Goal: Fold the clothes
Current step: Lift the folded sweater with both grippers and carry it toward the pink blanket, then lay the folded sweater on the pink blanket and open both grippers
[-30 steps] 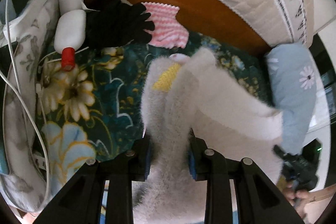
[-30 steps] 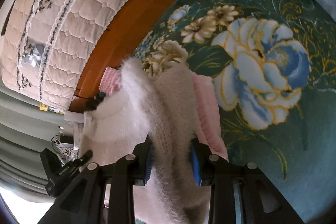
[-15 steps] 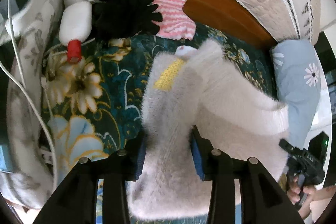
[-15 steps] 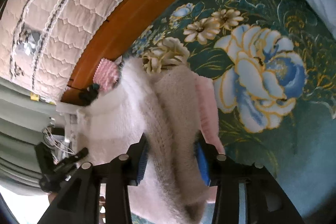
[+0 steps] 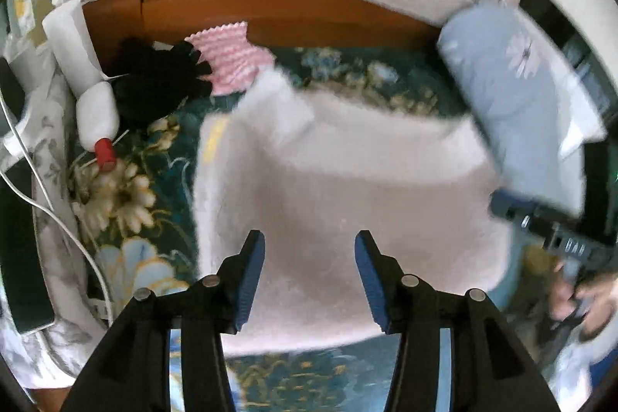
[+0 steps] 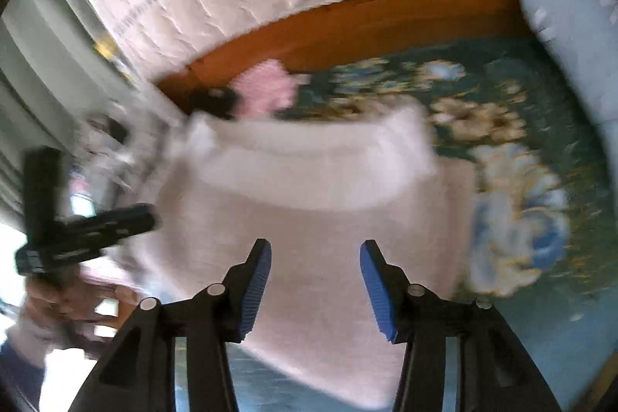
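Flowered bedspread (image 5: 127, 188) lies under everything, a black glove (image 5: 158, 83) far left. Beside it the fuzzy white sweater (image 5: 347, 188) lies doubled over. My left gripper (image 5: 310, 277) and right gripper (image 6: 314, 284) hang wide open, holding nothing. Probably one fold is laid; next I'd check its edges.

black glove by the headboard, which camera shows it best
The left wrist view. There the black glove is fairly sharp, its fingers splayed against the pink striped cloth beside the white bottle. The right wrist view shows only a small, motion-blurred dark patch next to the pink cloth.
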A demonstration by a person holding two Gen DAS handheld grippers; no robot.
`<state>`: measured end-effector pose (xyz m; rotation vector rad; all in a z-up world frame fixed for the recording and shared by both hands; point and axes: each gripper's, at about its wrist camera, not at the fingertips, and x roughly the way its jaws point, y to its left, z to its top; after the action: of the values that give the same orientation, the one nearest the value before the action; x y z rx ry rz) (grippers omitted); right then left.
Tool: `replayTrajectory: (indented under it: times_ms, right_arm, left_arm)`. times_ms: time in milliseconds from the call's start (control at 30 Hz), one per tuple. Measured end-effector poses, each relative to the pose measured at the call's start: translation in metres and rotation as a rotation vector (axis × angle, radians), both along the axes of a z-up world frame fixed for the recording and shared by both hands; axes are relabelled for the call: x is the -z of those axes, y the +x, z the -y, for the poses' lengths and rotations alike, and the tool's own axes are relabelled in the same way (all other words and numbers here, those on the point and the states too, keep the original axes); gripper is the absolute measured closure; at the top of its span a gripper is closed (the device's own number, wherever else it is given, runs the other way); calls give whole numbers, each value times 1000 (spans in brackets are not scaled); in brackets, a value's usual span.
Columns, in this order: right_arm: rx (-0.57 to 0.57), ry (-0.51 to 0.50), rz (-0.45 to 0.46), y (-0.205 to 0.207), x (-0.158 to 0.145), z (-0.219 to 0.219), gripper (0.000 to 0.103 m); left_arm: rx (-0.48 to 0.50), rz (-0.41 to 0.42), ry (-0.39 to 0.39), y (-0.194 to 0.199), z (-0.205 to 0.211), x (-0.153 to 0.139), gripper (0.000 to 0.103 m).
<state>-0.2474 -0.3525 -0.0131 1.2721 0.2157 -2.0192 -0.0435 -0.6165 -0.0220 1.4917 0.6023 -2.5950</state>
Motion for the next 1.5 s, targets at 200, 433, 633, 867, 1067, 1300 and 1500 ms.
replayTrajectory:
  times_ms: [200,433,633,867,1067,1300,1500]
  right_arm:
    - [123,6,61,-26,24,-7,58]
    - [207,63,89,-49,45,2,57]
    - [230,78,132,-58,52,5,56]
    - [200,-26,95,-27,26,-17,55]
    - [140,-34,43,17,16,-55,49]
    - [136,50,99,54,65,-88,44]
    - [131,104,92,74,100,-97,42]
  left_arm:
    - [-36,27,20,-7,8,25,53]
    - [-75,63,33,-26,10,38,53]
    - [-132,86,42,-31,8,43,53]
    - [-230,100,2,-20,-5,35,52]
    - [-233,6,41,13,-48,18,46]
    - [-194,-19,21,40,-126,49,34]
    - [-245,31,-50,60,-177,97,25]
